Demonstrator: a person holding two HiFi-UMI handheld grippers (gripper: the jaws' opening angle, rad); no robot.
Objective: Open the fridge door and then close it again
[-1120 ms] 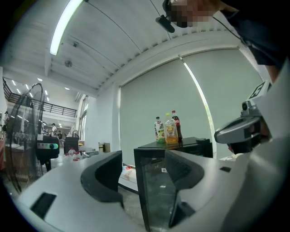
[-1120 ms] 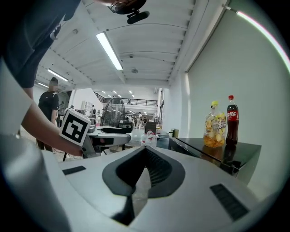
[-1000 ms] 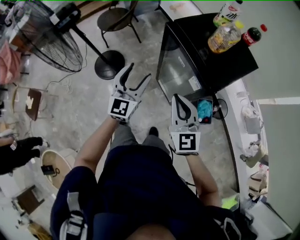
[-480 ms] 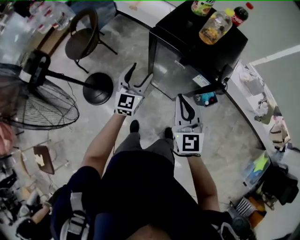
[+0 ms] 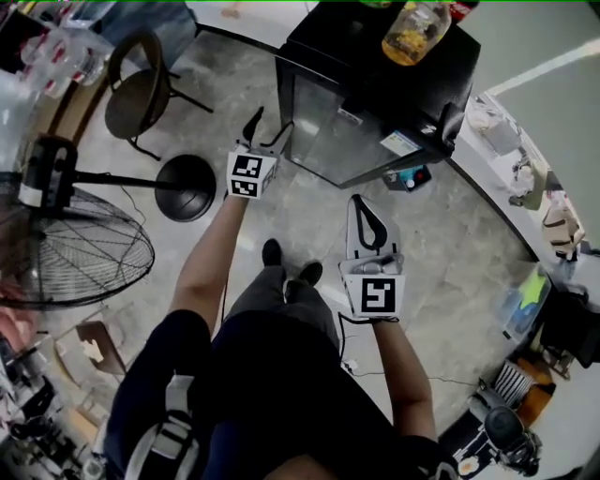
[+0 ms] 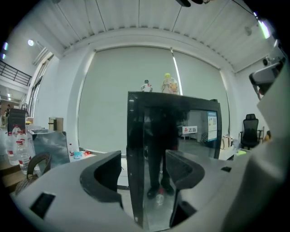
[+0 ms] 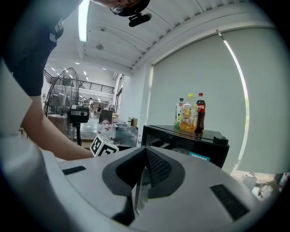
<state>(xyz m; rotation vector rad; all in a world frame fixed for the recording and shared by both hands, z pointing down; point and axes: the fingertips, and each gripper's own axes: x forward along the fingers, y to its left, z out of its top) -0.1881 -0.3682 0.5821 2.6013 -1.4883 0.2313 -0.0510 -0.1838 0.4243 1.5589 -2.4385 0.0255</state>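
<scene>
A black mini fridge (image 5: 349,49) with a glass door (image 5: 347,131) stands on the floor ahead of me, its door closed. Bottles (image 5: 410,28) stand on its top. My left gripper (image 5: 268,127) is open at the door's left edge. In the left gripper view that dark edge (image 6: 134,172) rises between the spread jaws of the left gripper (image 6: 144,168), and the pads do not press on it. My right gripper (image 5: 357,201) is shut on nothing and hangs well short of the fridge; in the right gripper view its jaws meet at the right gripper (image 7: 144,155), with the fridge (image 7: 190,141) beyond.
A standing fan (image 5: 70,253) with a round black base (image 5: 185,186) is at the left, with a dark chair (image 5: 141,89) behind it. Small items (image 5: 410,176) lie on the floor by the fridge's right corner. A ledge with bags (image 5: 553,225) runs along the right.
My left gripper has gone forward and down to the fridge door's left edge. The right gripper has turned and shifted only a little. The fridge now sits higher in the head view.
</scene>
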